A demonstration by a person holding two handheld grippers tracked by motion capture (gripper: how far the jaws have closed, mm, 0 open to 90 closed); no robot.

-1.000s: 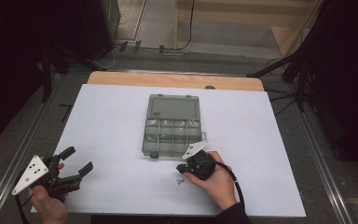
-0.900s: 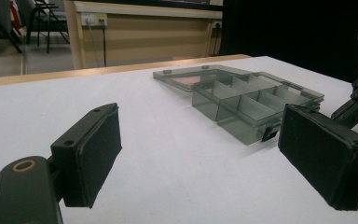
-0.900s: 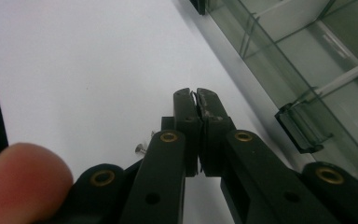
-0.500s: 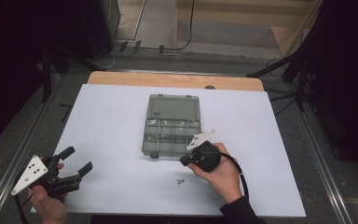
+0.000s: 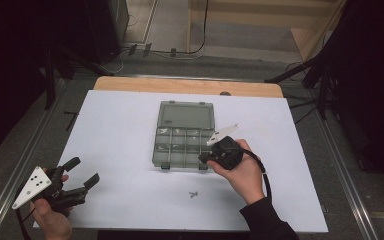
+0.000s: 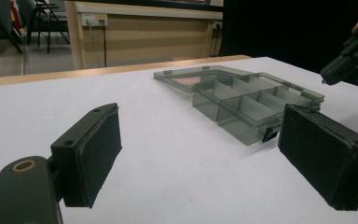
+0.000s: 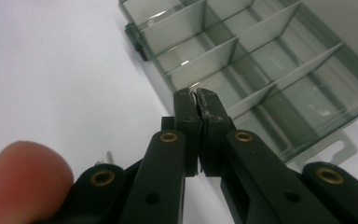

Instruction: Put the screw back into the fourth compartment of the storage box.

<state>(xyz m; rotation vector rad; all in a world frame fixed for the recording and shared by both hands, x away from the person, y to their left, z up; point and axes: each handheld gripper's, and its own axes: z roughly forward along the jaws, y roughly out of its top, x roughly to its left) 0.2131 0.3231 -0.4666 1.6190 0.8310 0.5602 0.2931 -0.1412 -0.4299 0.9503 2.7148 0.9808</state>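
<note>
At far left, near the table's (image 5: 130, 125) front-left corner, left hand-held gripper (image 5: 82, 181) hovers with jaws wide apart, holding nothing. Clear white surface between it and the open compartment box (image 5: 184, 135) mid-table; compartments look empty. Small screws (image 5: 194, 194) lie loose in front of the box, probably still to sort. Right hand-held gripper (image 7: 196, 99) sits at the box's front-right corner, jaws pressed together; can't tell if anything's pinched. Free room right.

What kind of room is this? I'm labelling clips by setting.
Probably a lab or recording studio, not a home: a table with a white top, black drapes at both sides, cables on the bare floor, and an open parts box.
</note>
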